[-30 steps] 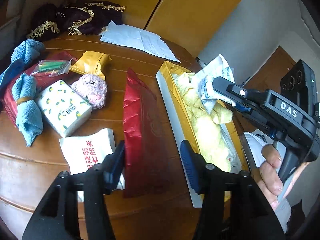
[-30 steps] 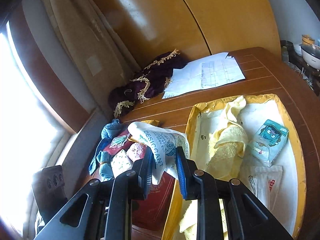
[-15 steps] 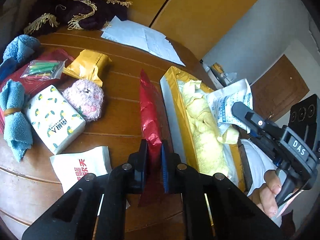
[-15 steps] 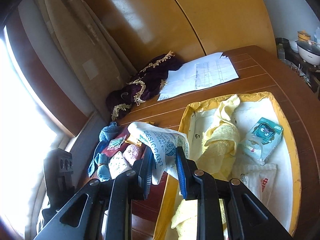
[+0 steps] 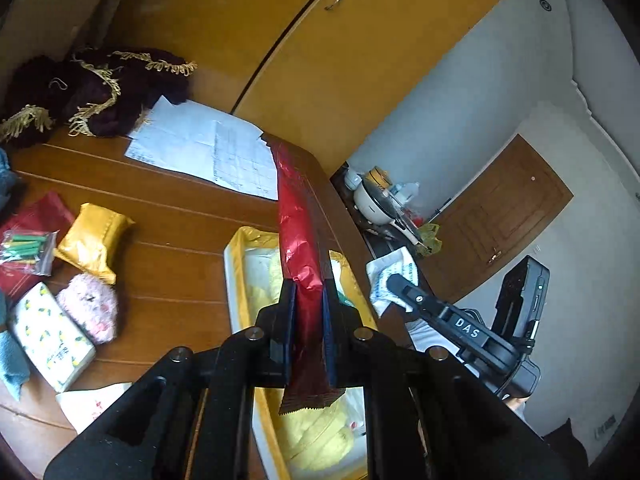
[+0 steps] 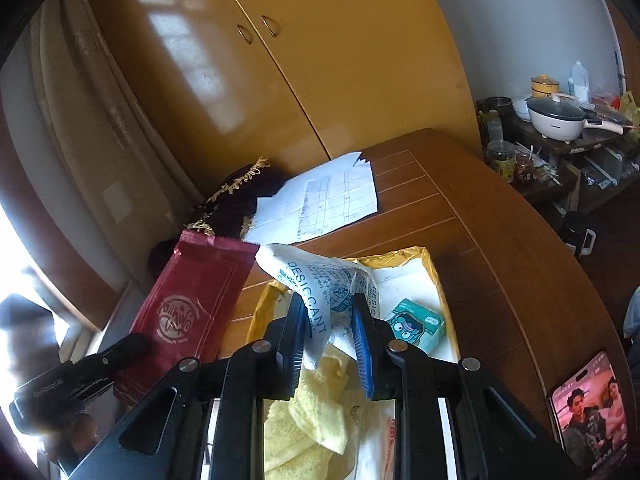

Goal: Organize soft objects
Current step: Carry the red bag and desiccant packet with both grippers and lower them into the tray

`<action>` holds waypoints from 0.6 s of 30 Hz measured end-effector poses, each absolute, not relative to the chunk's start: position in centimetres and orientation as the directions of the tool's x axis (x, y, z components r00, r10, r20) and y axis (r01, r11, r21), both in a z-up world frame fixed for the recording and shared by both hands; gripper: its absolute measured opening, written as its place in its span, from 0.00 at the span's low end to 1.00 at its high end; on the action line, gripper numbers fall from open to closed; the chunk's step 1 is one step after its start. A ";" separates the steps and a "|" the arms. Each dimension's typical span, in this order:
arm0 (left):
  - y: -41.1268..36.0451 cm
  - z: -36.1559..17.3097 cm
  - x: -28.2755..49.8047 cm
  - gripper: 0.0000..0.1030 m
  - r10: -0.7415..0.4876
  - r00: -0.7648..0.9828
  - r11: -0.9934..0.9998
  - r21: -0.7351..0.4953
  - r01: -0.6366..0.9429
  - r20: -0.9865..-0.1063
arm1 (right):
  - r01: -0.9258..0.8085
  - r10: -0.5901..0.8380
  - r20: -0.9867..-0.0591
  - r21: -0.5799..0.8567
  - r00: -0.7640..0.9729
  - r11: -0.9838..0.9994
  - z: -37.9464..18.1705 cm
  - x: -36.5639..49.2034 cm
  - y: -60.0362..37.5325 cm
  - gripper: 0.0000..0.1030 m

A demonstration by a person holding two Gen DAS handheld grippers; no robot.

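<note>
My left gripper (image 5: 308, 300) is shut on a long red foil pouch (image 5: 298, 232), lifted off the table and held above the yellow-rimmed white tray (image 5: 234, 280). The same red pouch (image 6: 188, 300) shows at the left of the right wrist view. My right gripper (image 6: 330, 312) is shut on a white desiccant bag (image 6: 316, 280), held over the tray (image 6: 434, 276). A yellow towel (image 6: 312, 412) and a teal tissue pack (image 6: 416, 324) lie in the tray. The right gripper (image 5: 394, 280) with its bag (image 5: 394, 270) shows at the right of the left wrist view.
On the wooden table (image 5: 172, 216) to the left lie a pink plush (image 5: 90, 308), a yellow pouch (image 5: 92, 236), a lemon-print tissue pack (image 5: 50, 336), a bag of green sticks (image 5: 26, 244). Papers (image 5: 208, 152) and maroon fringed cloth (image 5: 92, 88) sit at the back. A phone (image 6: 588, 408) lies near right.
My left gripper shut on the red pouch and raised it from the table to above the tray. My right gripper kept hold of the desiccant bag and moved further over the tray.
</note>
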State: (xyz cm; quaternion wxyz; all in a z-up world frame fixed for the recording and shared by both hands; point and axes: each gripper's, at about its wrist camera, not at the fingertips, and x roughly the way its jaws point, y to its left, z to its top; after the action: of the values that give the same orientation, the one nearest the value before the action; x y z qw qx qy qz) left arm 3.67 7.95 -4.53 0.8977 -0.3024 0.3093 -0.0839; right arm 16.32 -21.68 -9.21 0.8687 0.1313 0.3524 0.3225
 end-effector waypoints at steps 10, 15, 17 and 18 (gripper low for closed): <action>5.6 -8.7 8.8 0.09 -0.360 0.721 0.804 -0.589 -0.083 -0.593 | -0.356 0.539 -0.658 0.405 0.526 0.842 -13.5 20.4 -19.7 0.22; 5.2 -9.7 8.4 0.11 -0.348 0.707 0.819 -0.567 -0.091 -0.616 | -0.361 0.595 -0.657 0.473 0.464 0.804 -14.9 21.1 -20.0 0.23; 4.9 -10.6 8.7 0.13 -0.347 0.680 0.820 -0.561 -0.114 -0.645 | -0.369 0.590 -0.656 0.461 0.472 0.807 -14.8 20.9 -19.8 0.26; 4.9 -11.1 8.8 0.14 -0.351 0.672 0.816 -0.565 -0.123 -0.652 | -0.372 0.584 -0.656 0.451 0.478 0.811 -14.7 20.8 -19.7 0.26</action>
State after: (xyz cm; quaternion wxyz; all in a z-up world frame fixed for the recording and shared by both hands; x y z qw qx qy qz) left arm 8.83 4.89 -11.08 0.8648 -0.2965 0.3998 -0.0658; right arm 20.77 -19.70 -14.75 0.8506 0.1243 0.4265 0.2812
